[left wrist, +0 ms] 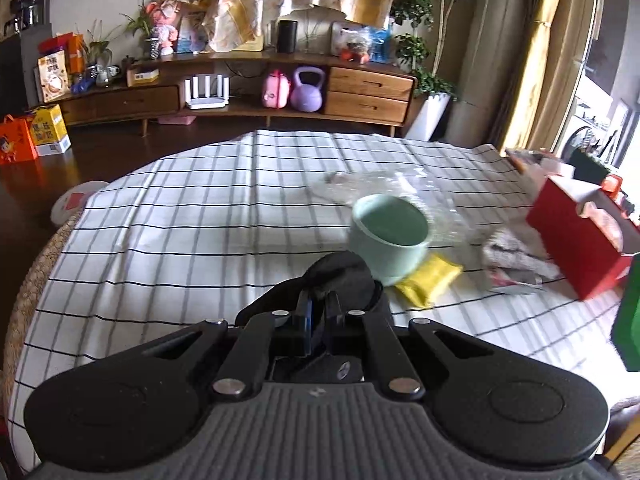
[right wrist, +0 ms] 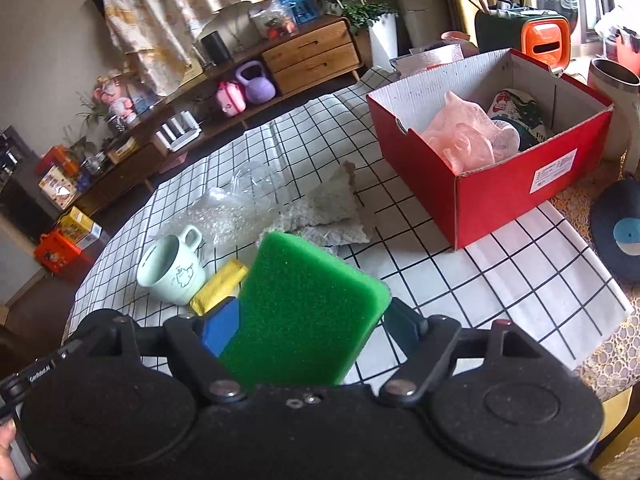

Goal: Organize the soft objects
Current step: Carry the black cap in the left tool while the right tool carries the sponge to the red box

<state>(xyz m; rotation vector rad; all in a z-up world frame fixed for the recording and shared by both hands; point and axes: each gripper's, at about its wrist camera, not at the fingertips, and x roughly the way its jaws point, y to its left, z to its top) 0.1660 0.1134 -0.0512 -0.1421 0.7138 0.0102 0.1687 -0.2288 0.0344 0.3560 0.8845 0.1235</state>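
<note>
My right gripper [right wrist: 308, 320] is shut on a green sponge [right wrist: 304, 312] and holds it above the checked tablecloth [right wrist: 460, 280]; the sponge also shows at the right edge of the left wrist view [left wrist: 630, 316]. The red box [right wrist: 500, 200] stands ahead to the right with a pink mesh puff [right wrist: 464, 140] and a printed soft item [right wrist: 516, 110] inside. My left gripper [left wrist: 318, 312] is shut on a black soft object [left wrist: 340, 276] just in front of a mint mug [left wrist: 390, 236]. A yellow pad [left wrist: 428, 280], a grey rag [right wrist: 332, 208] and clear bubble wrap [right wrist: 236, 208] lie on the cloth.
The red box also shows in the left wrist view [left wrist: 572, 248]. A steel cup [right wrist: 612, 92], an orange device [right wrist: 546, 44] and a dark coaster [right wrist: 620, 232] sit right of the box. A wooden sideboard [left wrist: 240, 92] stands beyond the table.
</note>
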